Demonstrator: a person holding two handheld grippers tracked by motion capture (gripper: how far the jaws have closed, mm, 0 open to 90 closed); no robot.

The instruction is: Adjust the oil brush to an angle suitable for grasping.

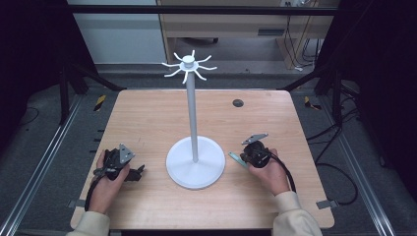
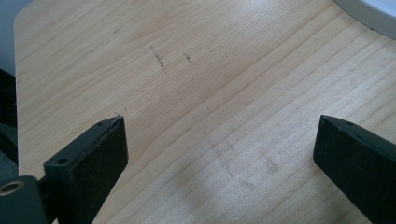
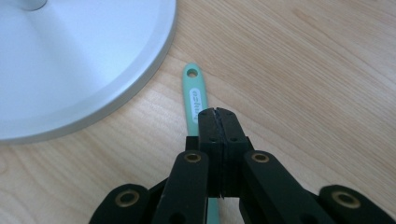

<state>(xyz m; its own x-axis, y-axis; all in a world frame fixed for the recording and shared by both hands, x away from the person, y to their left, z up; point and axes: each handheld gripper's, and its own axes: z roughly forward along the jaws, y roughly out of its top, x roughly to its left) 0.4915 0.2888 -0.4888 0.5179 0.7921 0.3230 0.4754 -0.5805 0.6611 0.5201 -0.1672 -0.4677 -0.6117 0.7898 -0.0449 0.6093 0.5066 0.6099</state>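
Note:
A white stand (image 1: 193, 113) with a ring of hooks (image 1: 188, 64) at its top rises from a round base (image 1: 195, 169) at the table's middle. A teal flat handle (image 3: 194, 91) with a hole at its end lies on the wood beside the base (image 3: 70, 70), pointing at its rim. My right gripper (image 3: 217, 114) is shut right over that handle, jaws pressed together, and the handle (image 1: 238, 160) pokes out past the tips of the right gripper (image 1: 245, 157). My left gripper (image 1: 137, 173) rests left of the base, and the left gripper (image 2: 224, 123) stands open over bare wood.
The wooden table (image 1: 147, 118) has a small dark round plug (image 1: 238, 103) at its back right. Metal rails run along both sides on the floor. A corner of the stand base (image 2: 373, 14) shows at the upper right of the left gripper view.

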